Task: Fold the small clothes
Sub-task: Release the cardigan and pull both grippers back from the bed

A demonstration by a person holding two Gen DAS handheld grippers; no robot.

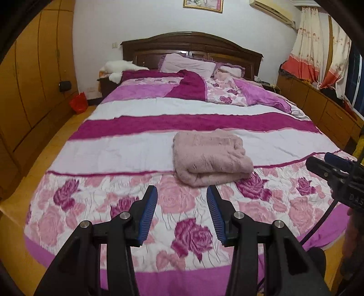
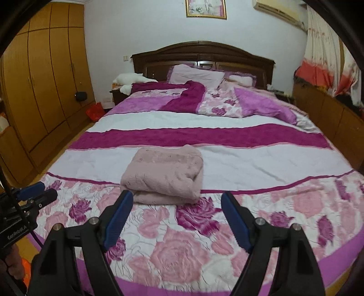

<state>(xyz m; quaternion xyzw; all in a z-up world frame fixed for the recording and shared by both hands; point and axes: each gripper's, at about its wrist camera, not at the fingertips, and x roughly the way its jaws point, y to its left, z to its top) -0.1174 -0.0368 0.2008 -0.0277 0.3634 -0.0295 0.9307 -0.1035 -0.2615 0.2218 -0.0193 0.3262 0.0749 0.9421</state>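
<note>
A folded, fuzzy pale-pink knit garment [image 1: 210, 159] lies on the rose-patterned bed quilt [image 1: 109, 150], beyond both pairs of fingers and touching neither. The left gripper [image 1: 182, 193] fingers stand partly apart, empty; the right gripper [image 2: 177, 200] fingers gape wide, empty.

Left gripper [image 1: 182, 193] raised, tilted downward, jaws parted with nothing between the blue pads, right gripper [image 2: 177, 200] raised alongside, tilted downward, jaws spread wider and empty, part of a hand [image 2: 11, 259] under the left gripper's body.

A home bedroom, wide bed [image 1: 182, 127] under rose-print quilt, carved headboard [image 1: 193, 45], wooden wardrobes [image 2: 43, 79], probably an air conditioner [image 1: 273, 10]
</note>
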